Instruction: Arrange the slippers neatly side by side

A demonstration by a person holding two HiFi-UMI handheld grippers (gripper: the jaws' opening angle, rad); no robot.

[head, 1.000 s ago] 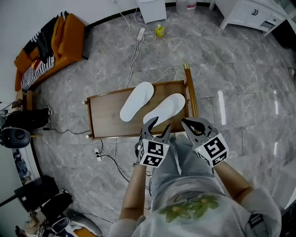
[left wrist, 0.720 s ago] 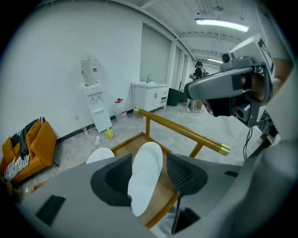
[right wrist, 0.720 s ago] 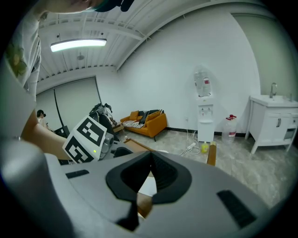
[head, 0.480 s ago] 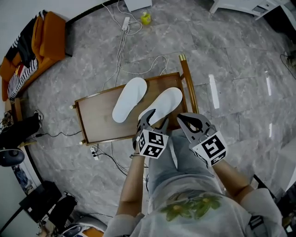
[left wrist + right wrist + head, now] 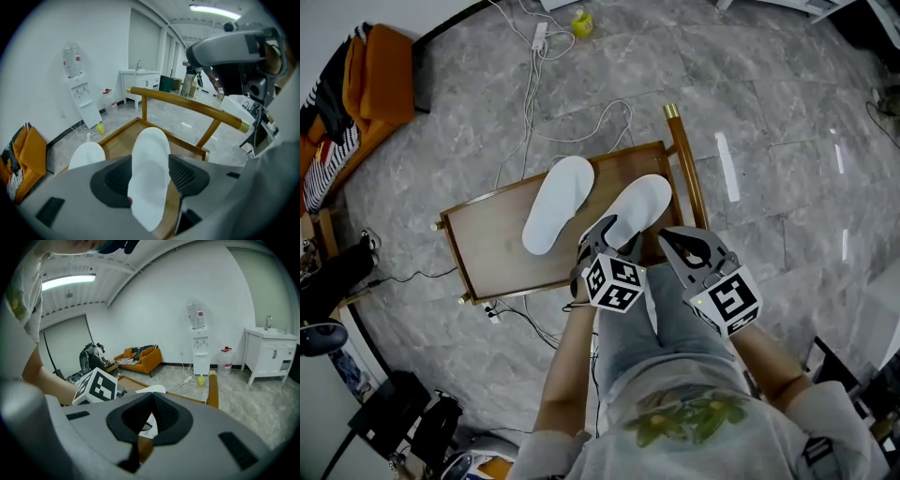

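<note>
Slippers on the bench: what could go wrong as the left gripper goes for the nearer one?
The left gripper has just been opening its jaws, with the nearer slipper between them at its near end; gripped there, its far end may drag. Swinging it could knock the other slipper close by. The rail beside it could catch it.

The bench [image 5: 487, 246] lies bare left of the slippers [image 5: 558, 204]; a raised rail [image 5: 687, 165] walls its right edge.
</note>
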